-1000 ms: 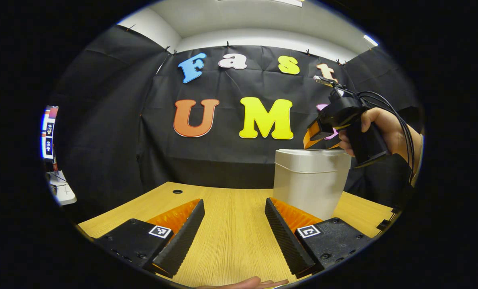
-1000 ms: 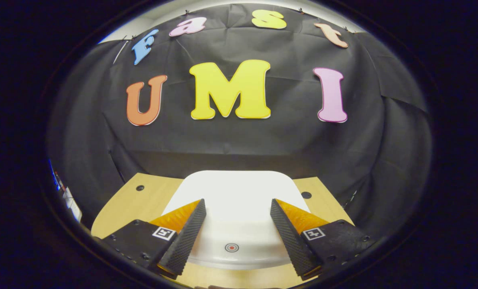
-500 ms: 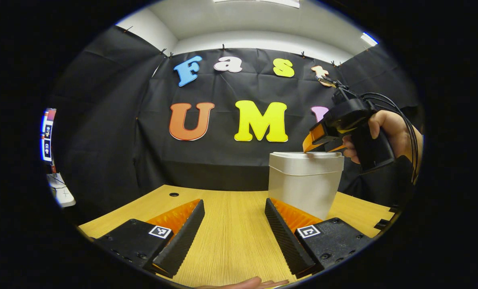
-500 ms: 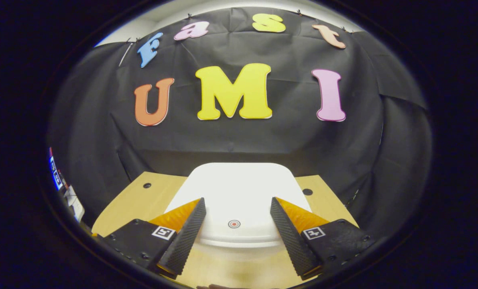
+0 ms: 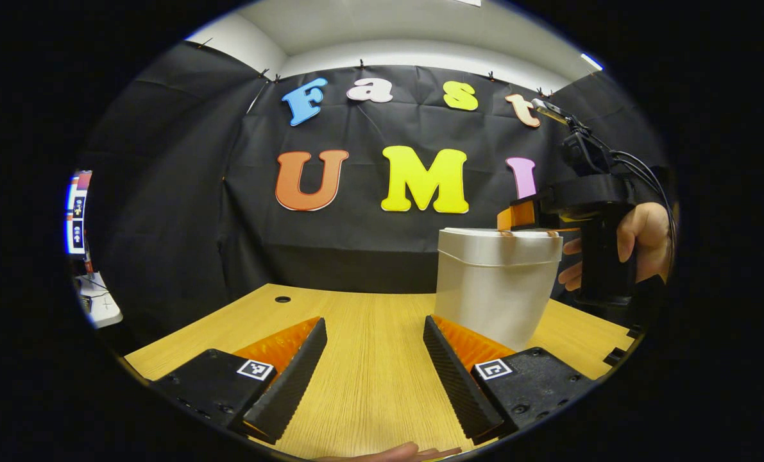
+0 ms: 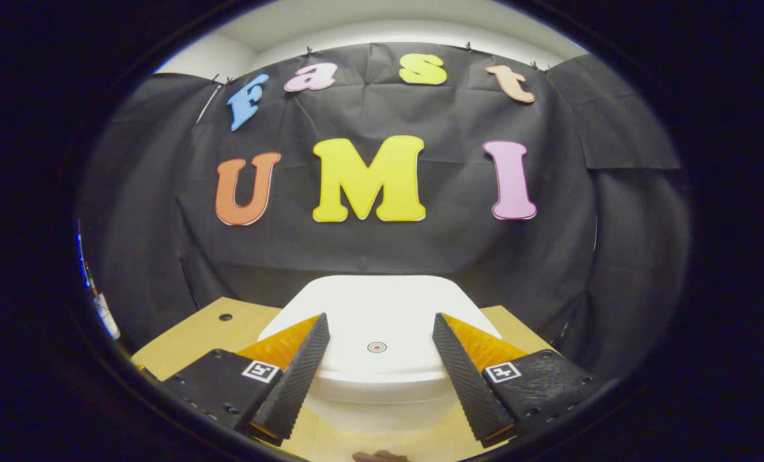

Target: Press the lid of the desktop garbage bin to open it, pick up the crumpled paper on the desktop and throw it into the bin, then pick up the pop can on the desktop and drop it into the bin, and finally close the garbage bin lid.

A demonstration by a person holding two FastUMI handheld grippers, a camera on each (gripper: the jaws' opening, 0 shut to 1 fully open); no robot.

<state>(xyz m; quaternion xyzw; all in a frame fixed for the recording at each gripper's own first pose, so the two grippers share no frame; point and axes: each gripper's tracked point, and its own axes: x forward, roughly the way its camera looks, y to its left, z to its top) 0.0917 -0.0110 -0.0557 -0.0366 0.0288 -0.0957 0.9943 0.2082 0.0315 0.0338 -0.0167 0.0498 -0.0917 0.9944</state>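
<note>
A: Entry, current moment. Where does the garbage bin [image 5: 497,289] stand?

B: On the wooden desktop [image 5: 369,359], toward its right side in the left gripper view. It is a pale bin, upright, with its lid [image 6: 382,321] down and flat. A small red ring mark [image 6: 376,347] sits on the lid near its front edge, seen in the right gripper view.

A: Right gripper [image 6: 376,350]?

B: Its two fingers stand well apart, nothing between them but the lid surface below. In its own view the tips frame the ring mark, one on each side. From the left gripper view the same tool [image 5: 526,218] lies nearly level over the top of the bin, fingertips at the lid's surface. Whether they actually touch the lid cannot be told from either view.

A: Who holds it?

B: A hand [image 5: 638,240] wraps the handle, to the right of the bin; cables [image 5: 638,167] run back from the top of the tool.

A: Left gripper [image 5: 374,350]?

B: Fingers spread apart, empty, low over bare desktop, near the left of the bin. The right finger [image 5: 452,378] overlaps the bin's lower corner in the view; contact cannot be judged.

A: Anything else?

B: A round hole [image 5: 283,299] in the desktop at far left, and part of a fingertip [image 5: 388,453] at the bottom edge of the left gripper view.
</note>
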